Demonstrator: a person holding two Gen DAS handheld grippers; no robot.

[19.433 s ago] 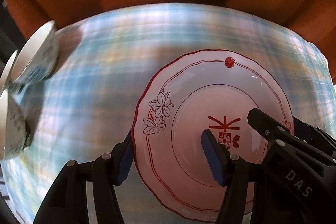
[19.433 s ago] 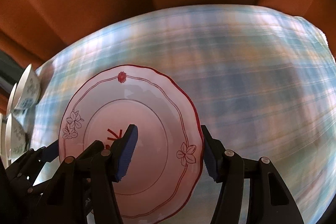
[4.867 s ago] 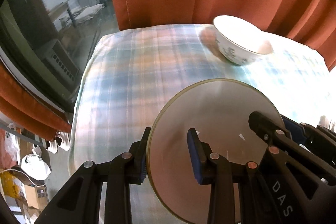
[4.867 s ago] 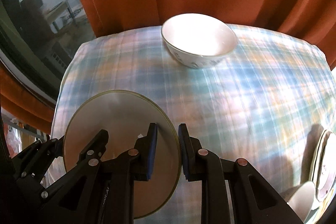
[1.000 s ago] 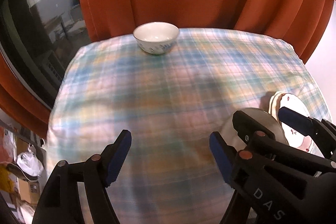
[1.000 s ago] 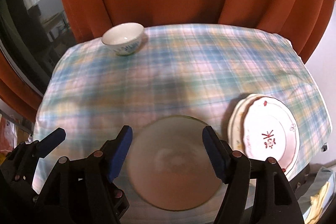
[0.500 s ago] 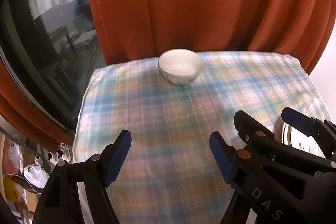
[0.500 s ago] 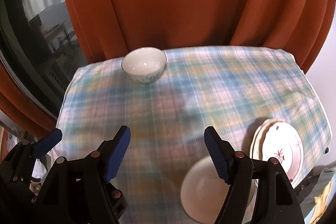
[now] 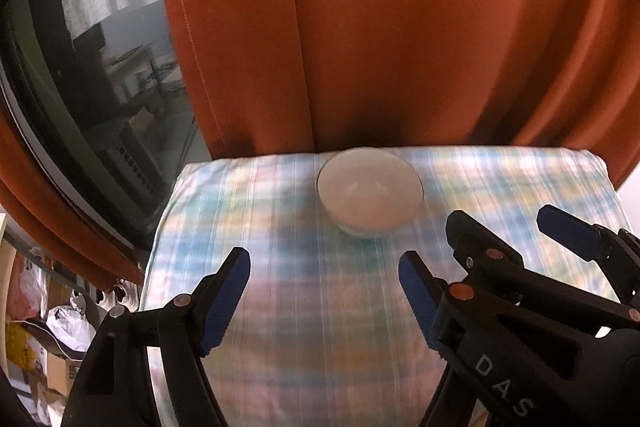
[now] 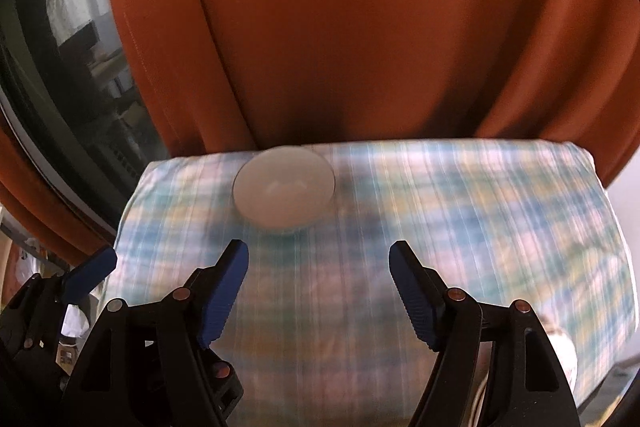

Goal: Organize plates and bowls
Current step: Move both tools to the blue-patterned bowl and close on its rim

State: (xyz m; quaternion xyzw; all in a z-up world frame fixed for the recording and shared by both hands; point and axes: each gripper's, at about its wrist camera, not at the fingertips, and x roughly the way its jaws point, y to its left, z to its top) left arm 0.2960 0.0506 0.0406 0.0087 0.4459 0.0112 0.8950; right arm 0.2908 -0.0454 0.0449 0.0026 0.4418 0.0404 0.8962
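Observation:
A white bowl (image 9: 370,197) stands upright at the far edge of the plaid-covered table (image 9: 312,307), just in front of the orange curtain. It also shows in the right wrist view (image 10: 284,189). My left gripper (image 9: 324,291) is open and empty, short of the bowl and above the cloth. My right gripper (image 10: 318,291) is open and empty, a little to the right of the bowl's line; it also shows at the right of the left wrist view (image 9: 520,239). The edge of a pale plate (image 10: 560,347) shows blurred at the lower right.
An orange curtain (image 9: 400,27) hangs right behind the table's far edge. A dark window (image 9: 80,67) is at the left. Bags and clutter (image 9: 40,327) lie on the floor past the table's left edge. The plaid table (image 10: 480,227) drops off at the right.
Both grippers have moved forward toward the bowl, which now looks larger and nearer. The stacked plates at the right have almost dropped out of both views. Both grippers stay open.

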